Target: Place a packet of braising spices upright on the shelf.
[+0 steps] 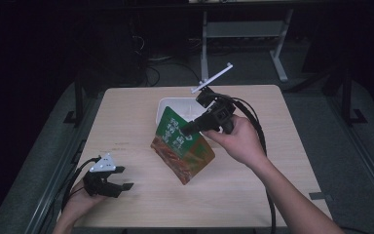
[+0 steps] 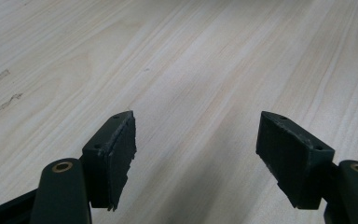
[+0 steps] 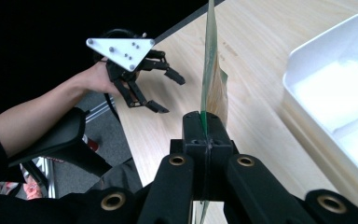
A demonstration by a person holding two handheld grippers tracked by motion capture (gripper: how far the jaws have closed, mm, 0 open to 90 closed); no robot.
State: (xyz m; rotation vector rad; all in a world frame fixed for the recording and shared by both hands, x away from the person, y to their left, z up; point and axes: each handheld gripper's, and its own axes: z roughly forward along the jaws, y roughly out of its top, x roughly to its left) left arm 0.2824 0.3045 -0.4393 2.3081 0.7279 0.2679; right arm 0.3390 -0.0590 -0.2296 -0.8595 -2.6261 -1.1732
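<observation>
Left tongs agape; right tongs clamped.

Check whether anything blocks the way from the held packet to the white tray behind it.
Nothing visible does. The right gripper is shut on the packet, holding it up off the table right beside the white tray. The left gripper sits open, far off near the table's front corner.

packet print: too small to read | white tray: near side hidden behind packet

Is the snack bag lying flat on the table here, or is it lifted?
Lifted. The right gripper is shut on the snack bag near its top edge, and the bag hangs tilted over the table, beside the white tray.
</observation>
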